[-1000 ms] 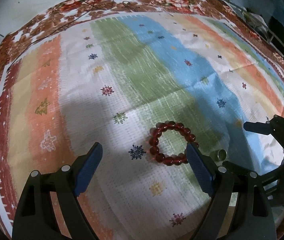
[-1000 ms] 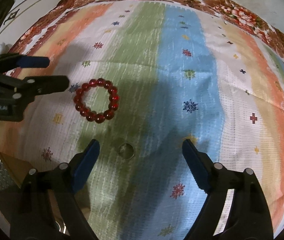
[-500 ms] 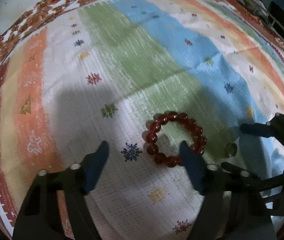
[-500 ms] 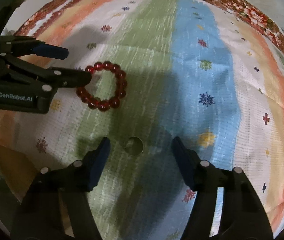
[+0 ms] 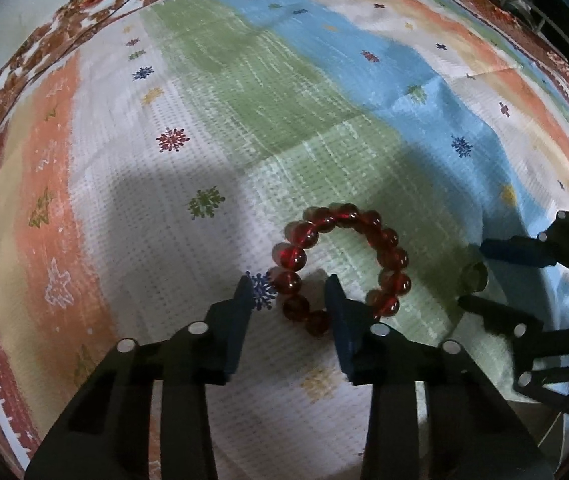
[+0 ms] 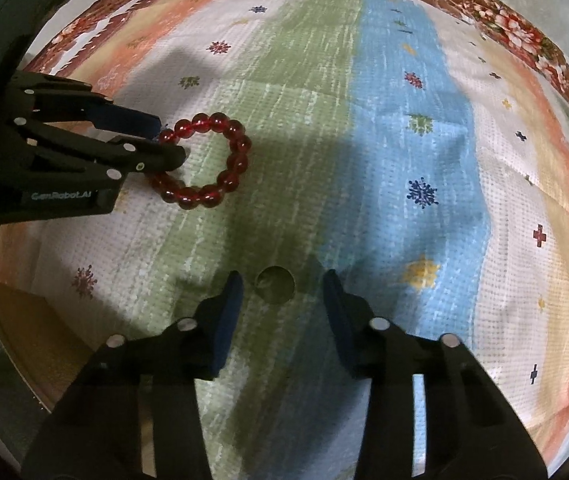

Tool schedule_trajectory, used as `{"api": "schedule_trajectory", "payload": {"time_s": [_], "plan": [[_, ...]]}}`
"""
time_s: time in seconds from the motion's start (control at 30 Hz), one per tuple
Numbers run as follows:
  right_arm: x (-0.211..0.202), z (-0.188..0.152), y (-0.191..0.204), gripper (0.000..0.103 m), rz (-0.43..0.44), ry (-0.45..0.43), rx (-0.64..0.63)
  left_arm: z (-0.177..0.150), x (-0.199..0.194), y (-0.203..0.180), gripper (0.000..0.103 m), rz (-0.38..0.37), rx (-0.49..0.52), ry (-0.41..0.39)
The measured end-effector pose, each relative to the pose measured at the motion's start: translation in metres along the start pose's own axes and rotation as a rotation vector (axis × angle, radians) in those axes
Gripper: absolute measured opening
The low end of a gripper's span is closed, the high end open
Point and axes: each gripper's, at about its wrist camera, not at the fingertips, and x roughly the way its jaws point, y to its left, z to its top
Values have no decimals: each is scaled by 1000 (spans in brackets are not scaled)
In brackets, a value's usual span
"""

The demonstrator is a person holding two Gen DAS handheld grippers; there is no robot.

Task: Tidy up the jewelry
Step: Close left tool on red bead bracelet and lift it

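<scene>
A bracelet of dark red beads (image 5: 394, 258) lies on the striped cloth. My left gripper (image 5: 288, 286) points steeply down over its near-left side; its jaws are closing with a few beads between them, and a gap still shows on each side. In the right wrist view the bracelet (image 6: 240, 146) is at upper left, with the left gripper (image 6: 170, 140) straddling its edge. A small dull metal ring (image 6: 274, 284) lies flat between the closing jaws of my right gripper (image 6: 282, 280), untouched. From the left wrist view the ring (image 5: 473, 276) sits inside the right gripper (image 5: 471, 273).
The cloth (image 5: 284, 100) has green, blue, white and orange stripes and a red floral border. A brown box with a metal rim (image 6: 12, 320) stands at the lower left of the right wrist view. A dark frame (image 5: 544, 12) stands beyond the cloth's far right.
Both grippers have narrowed from wide open. The left one sank toward the cloth and shifted, so beads of the bracelet now lie between its fingers. The ring stays between the right fingers.
</scene>
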Motion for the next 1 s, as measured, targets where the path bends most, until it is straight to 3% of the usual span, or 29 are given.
{"api": "schedule_trajectory", "payload": {"time_s": [0.1,0.17,0.2,0.7,1.0], "plan": [[1,0,-1,32,4,1,1,0,0,2,21,14,1,0],[1,-1,-1,22,9,3,1,1,1,4,16,19,-7,0],[1,-1,-1,22,9,3,2,0,1,5,13,20,-13,-1],[-11,1,1,22,26,-21,12,-3,-26,10,13,-50,-90,-66],[-24,4,-2,22,-8,-62,33,-7,-46,7,13,-89,-132,-112]]}}
